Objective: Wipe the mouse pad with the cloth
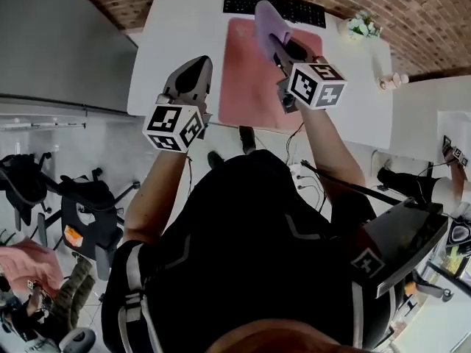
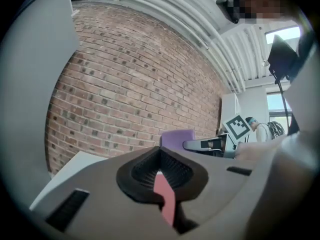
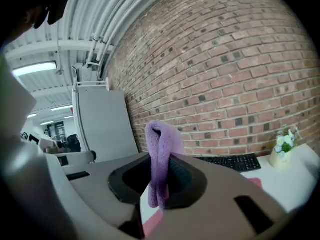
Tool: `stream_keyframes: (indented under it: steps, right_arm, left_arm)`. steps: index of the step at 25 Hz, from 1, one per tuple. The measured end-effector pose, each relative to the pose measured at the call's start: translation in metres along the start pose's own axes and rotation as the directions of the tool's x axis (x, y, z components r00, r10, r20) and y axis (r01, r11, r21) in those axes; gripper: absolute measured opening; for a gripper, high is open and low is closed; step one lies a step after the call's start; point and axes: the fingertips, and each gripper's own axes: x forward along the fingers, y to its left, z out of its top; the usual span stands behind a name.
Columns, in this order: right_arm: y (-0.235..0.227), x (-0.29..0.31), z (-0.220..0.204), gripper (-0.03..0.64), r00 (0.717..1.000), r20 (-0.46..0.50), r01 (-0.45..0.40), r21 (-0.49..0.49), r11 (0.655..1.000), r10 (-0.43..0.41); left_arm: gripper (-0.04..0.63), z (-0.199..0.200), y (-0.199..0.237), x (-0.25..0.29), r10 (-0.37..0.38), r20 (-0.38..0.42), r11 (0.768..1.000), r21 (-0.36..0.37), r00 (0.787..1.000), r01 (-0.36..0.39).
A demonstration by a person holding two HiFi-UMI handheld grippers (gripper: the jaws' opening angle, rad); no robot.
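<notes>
A pink mouse pad point(image 1: 250, 79) lies on the white desk point(image 1: 176, 43), in front of a black keyboard point(image 1: 274, 7). My right gripper point(image 1: 276, 44) hangs above the pad's right part, shut on a purple cloth point(image 1: 268, 24). In the right gripper view that cloth point(image 3: 161, 159) stands folded and pinched between the jaws. My left gripper point(image 1: 193, 72) hovers over the desk just left of the pad, jaws closed with nothing in them. A strip of pink pad point(image 2: 165, 196) shows through the slit in the left gripper view, where the cloth point(image 2: 176, 137) appears beyond.
A small vase of flowers point(image 1: 360, 25) stands at the desk's right end, seen too as the flowers point(image 3: 283, 141) in the right gripper view. A brick wall point(image 1: 412, 6) backs the desk. Chairs point(image 1: 88, 212) and another person point(image 1: 37, 271) are on the floor at left.
</notes>
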Motion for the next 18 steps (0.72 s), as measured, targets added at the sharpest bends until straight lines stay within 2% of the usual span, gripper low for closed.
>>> stream_keyframes:
  steps: [3, 6, 8, 10, 13, 18]
  right_arm:
    - [0.005, -0.030, -0.002, 0.058, 0.999, 0.034, 0.039, 0.001, 0.999, -0.039]
    - [0.005, -0.057, -0.010, 0.060, 0.994, 0.059, 0.093, 0.034, 0.995, -0.095]
    - [0.003, -0.070, -0.007, 0.058, 0.990, 0.079, 0.118, 0.028, 0.993, -0.120]
    - [-0.001, -0.083, -0.003, 0.059, 0.985, 0.098, 0.144, 0.014, 0.989, -0.145]
    - [-0.003, -0.106, 0.001, 0.058, 0.981, 0.122, 0.152, -0.013, 0.988, -0.149]
    - [-0.004, -0.134, 0.008, 0.058, 0.978, 0.153, 0.151, -0.044, 0.987, -0.143]
  left_arm:
    - [0.005, 0.008, -0.018, -0.009, -0.040, 0.038, 0.999, 0.016, 0.999, 0.039]
    - [0.005, 0.003, -0.038, -0.017, -0.095, 0.025, 0.995, 0.039, 0.995, 0.094]
    - [0.005, 0.012, -0.046, -0.017, -0.112, 0.029, 0.991, 0.074, 0.993, 0.109]
    - [0.005, 0.024, -0.053, -0.017, -0.119, 0.055, 0.990, 0.077, 0.991, 0.115]
    - [0.005, 0.034, -0.061, -0.018, -0.094, 0.066, 0.994, 0.063, 0.993, 0.090]
    - [0.005, 0.048, -0.075, -0.012, -0.029, 0.034, 0.989, 0.148, 0.999, 0.023]
